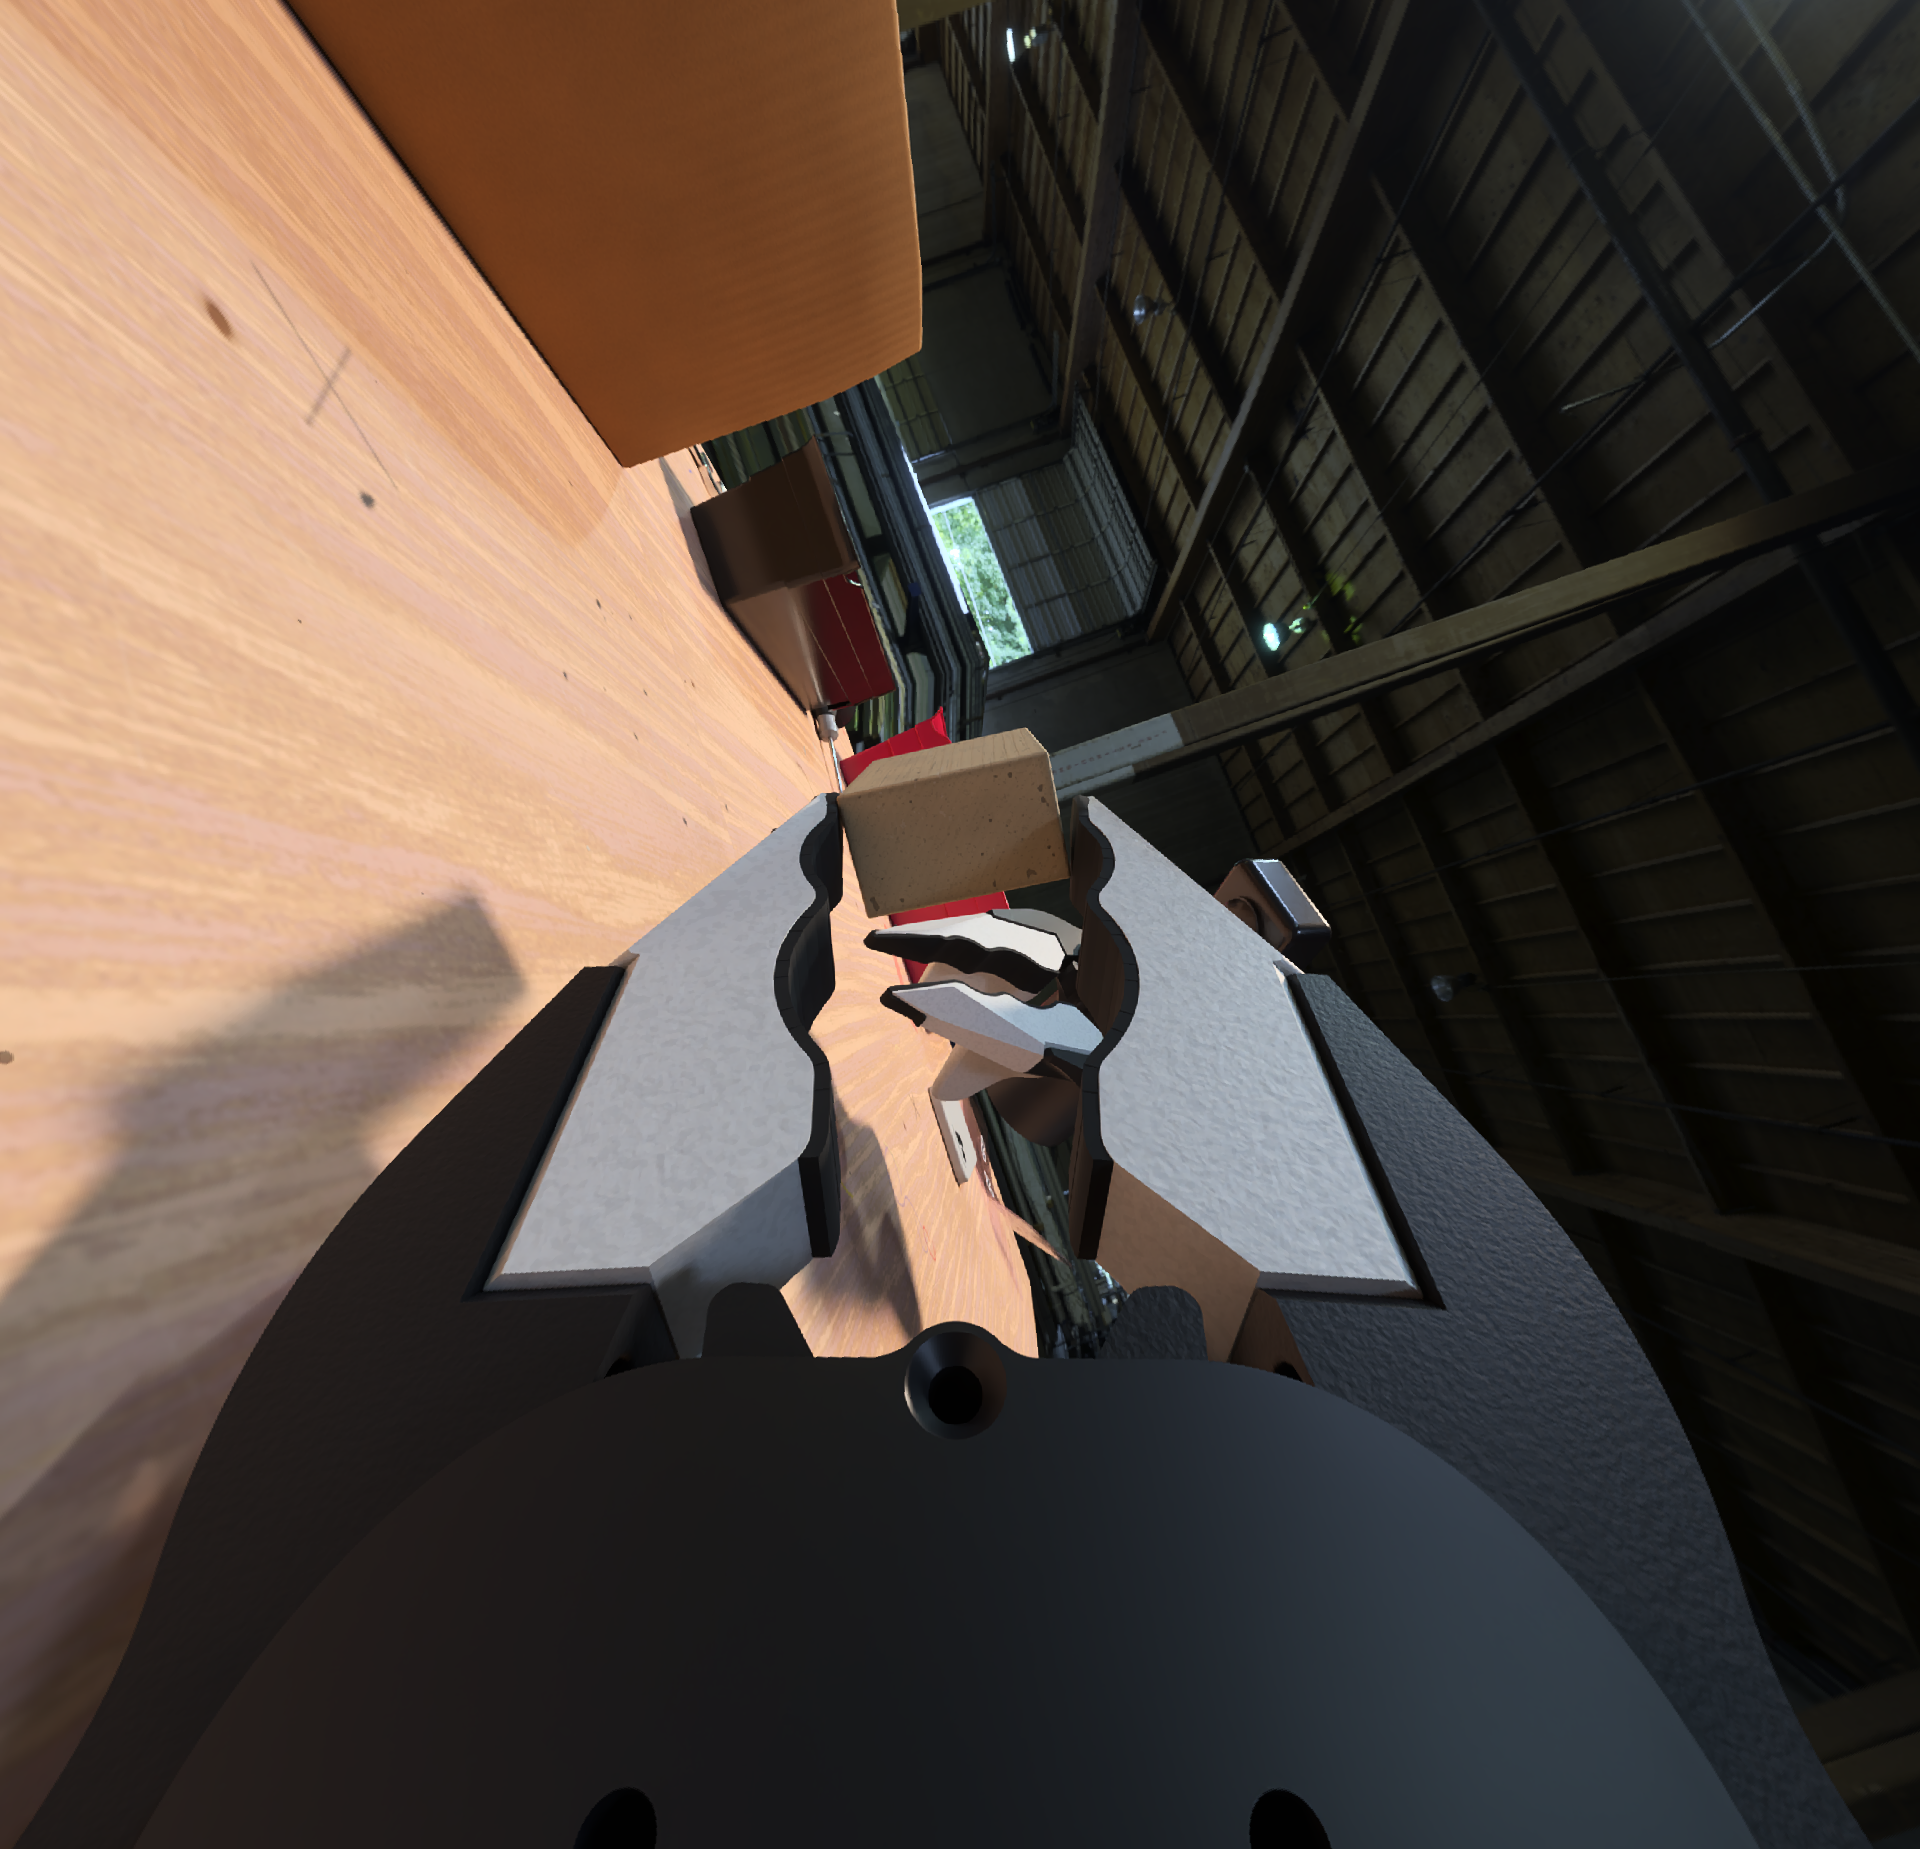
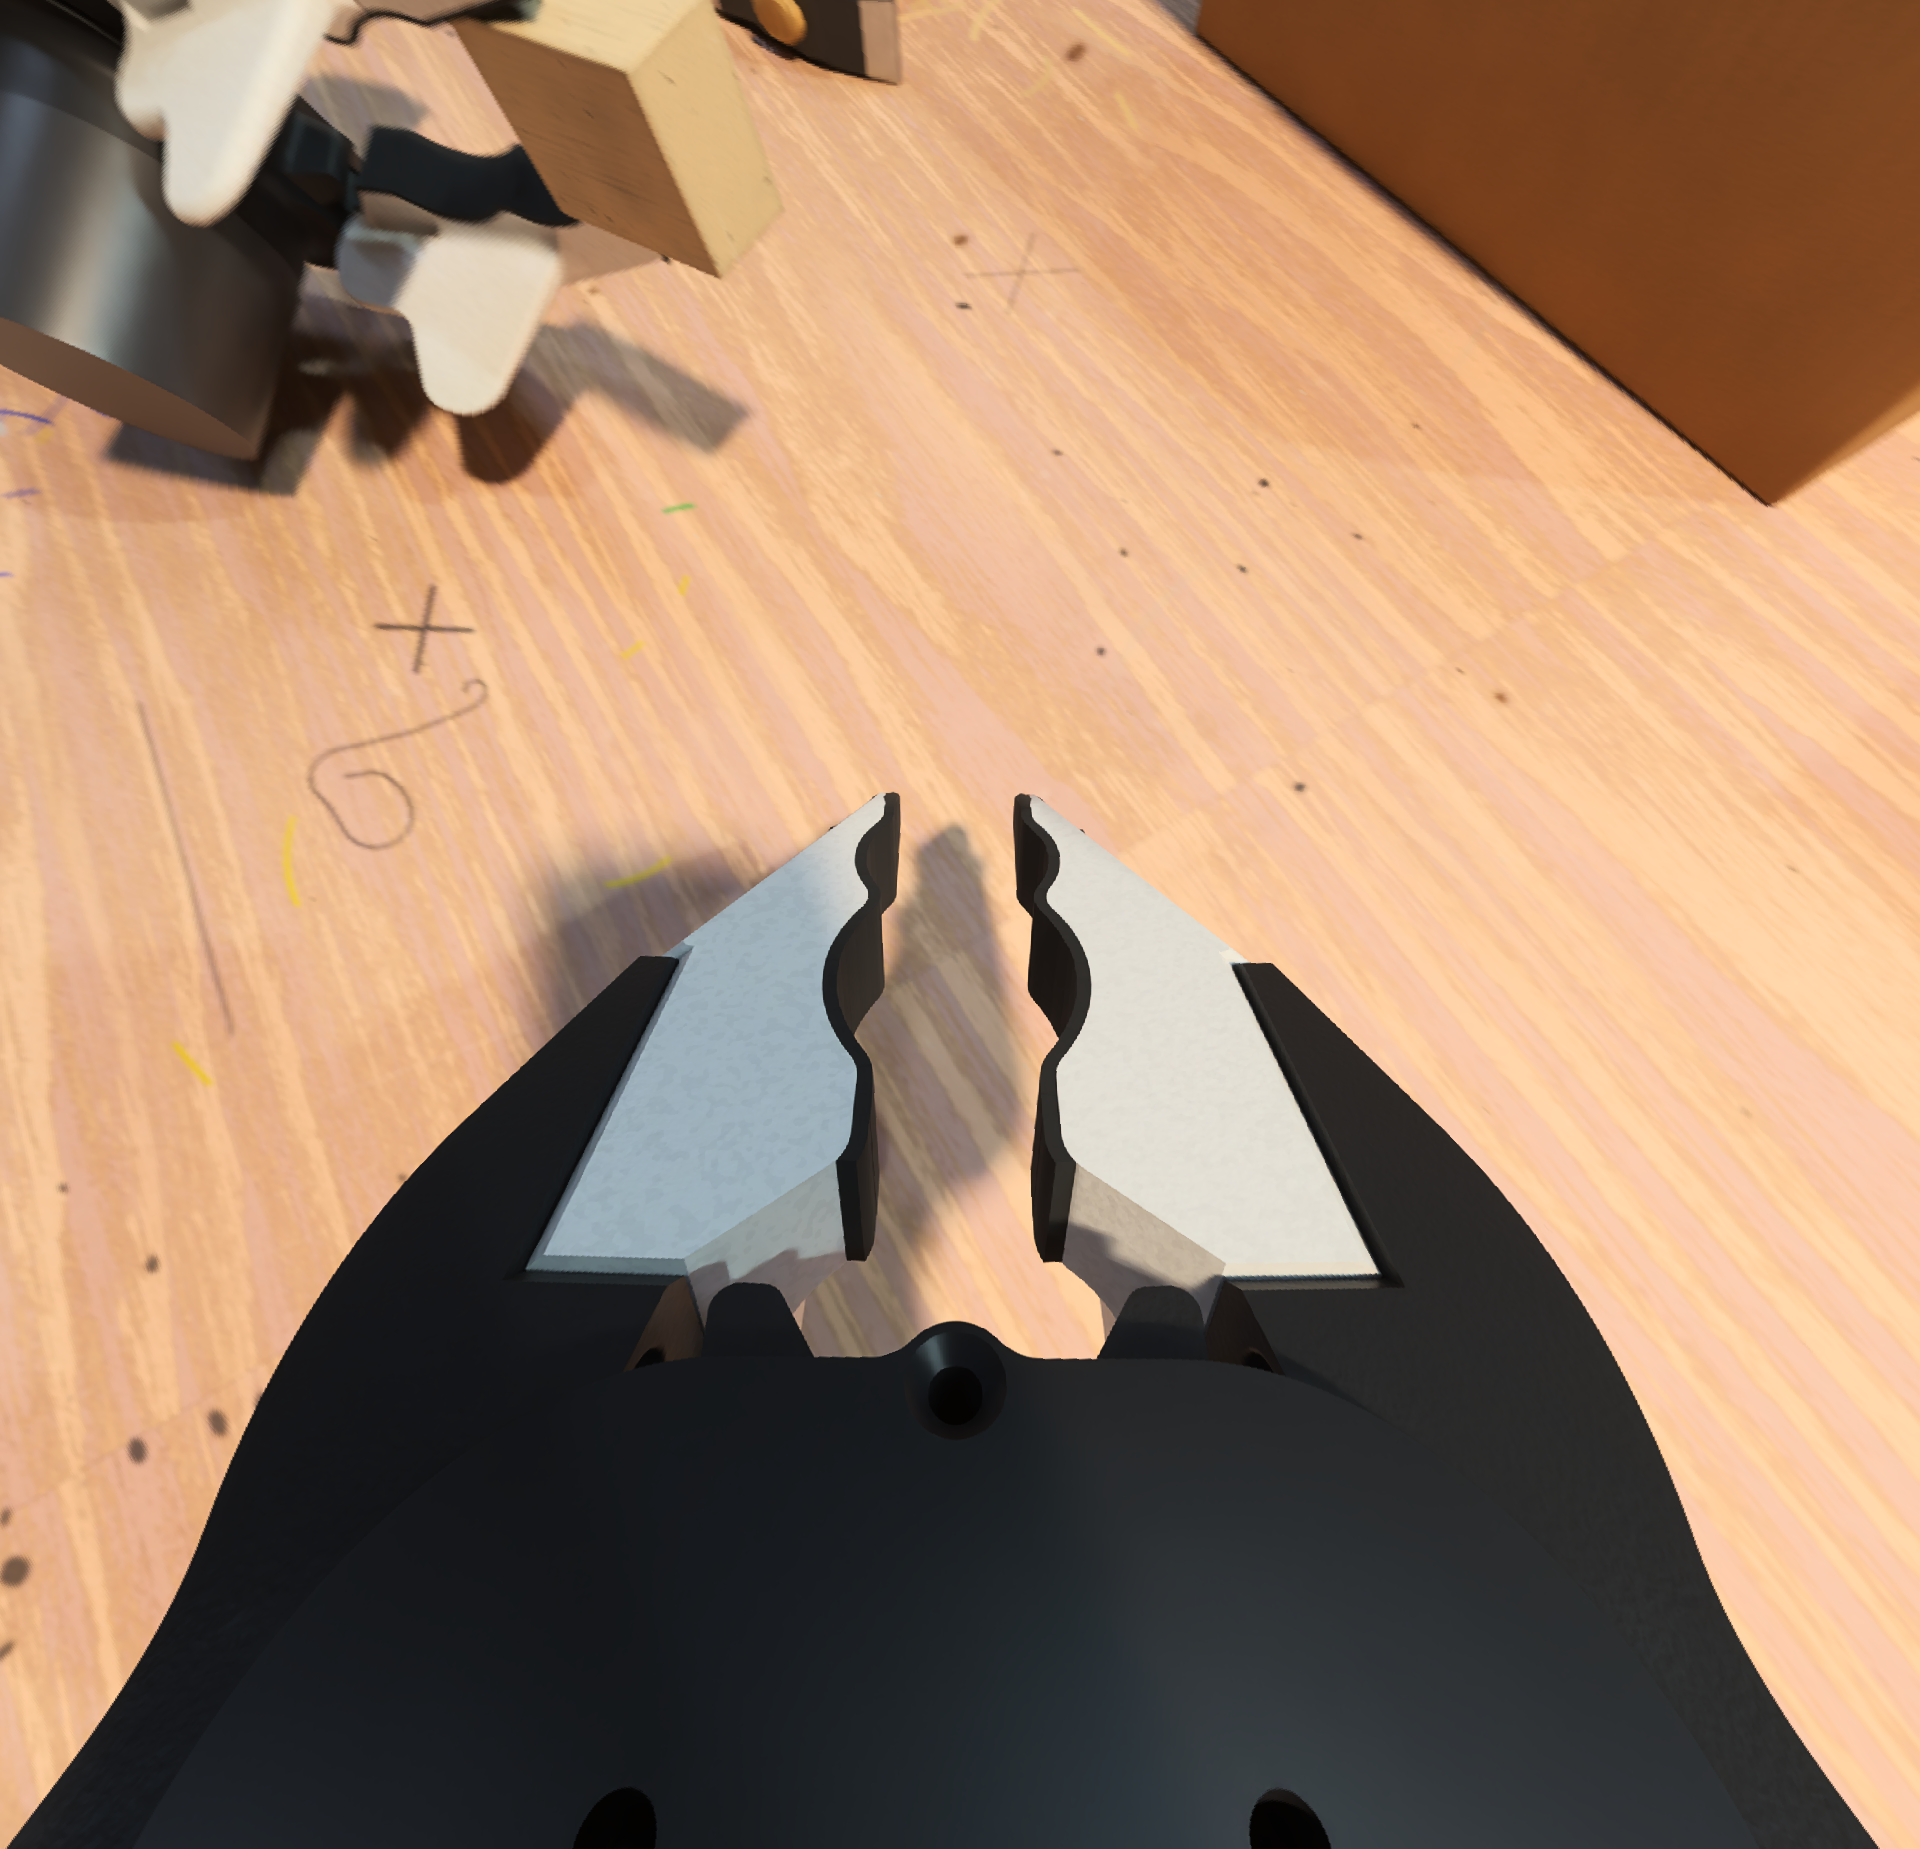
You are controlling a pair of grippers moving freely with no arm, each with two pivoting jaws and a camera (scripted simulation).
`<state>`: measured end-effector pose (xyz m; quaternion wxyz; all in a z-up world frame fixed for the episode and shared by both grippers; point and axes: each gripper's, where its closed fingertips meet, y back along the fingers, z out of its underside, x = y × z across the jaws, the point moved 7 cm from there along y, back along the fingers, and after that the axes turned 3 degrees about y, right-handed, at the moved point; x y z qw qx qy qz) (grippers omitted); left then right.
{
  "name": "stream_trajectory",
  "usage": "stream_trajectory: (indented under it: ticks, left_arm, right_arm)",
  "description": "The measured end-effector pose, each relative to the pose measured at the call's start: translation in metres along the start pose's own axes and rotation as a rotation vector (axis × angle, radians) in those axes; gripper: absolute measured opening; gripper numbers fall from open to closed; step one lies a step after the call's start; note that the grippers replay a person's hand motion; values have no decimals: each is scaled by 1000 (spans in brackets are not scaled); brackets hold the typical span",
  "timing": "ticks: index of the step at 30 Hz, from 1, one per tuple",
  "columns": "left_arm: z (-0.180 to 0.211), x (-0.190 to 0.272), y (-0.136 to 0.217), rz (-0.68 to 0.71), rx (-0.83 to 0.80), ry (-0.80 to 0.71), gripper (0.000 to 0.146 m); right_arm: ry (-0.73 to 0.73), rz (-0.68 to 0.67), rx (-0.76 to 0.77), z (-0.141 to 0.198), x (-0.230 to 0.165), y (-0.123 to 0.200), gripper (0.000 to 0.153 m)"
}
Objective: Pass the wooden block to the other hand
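Observation:
The wooden block (image 1: 945, 833) is a pale tan cuboid. My left gripper (image 1: 956, 807) is shut on it at the fingertips and holds it above the wooden table (image 1: 312, 760). My right gripper (image 2: 956, 807) is open and empty, and hangs low over the table (image 2: 1143, 604). In the right wrist view the left gripper (image 2: 530, 85) and the block (image 2: 634, 106) are at the upper left, well apart from my right fingers. In the left wrist view the right gripper (image 1: 883, 971) shows beyond and just below the block.
A large brown cardboard box (image 2: 1610, 158) stands at the far right and also shows in the left wrist view (image 1: 623, 137). A hammer (image 2: 810, 2) with a black head lies behind the block. Smaller brown (image 1: 779, 542) and red (image 1: 852, 636) boxes stand farther along the table.

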<state>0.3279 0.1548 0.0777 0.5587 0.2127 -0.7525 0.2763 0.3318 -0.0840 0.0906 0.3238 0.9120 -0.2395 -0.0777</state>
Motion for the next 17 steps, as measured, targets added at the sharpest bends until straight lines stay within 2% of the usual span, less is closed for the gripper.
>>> stream_trajectory:
  ticks: [8, 17]
  left_arm:
    - [1, 0, -1, -4, -2, -2, 44]
    - [2, 0, -2, -17, -7, -7, 44]
  right_arm:
    - [-38, 171, -45, 19, 34, 27, 21]
    - [-147, 290, -75, 21, 60, 0, 25]
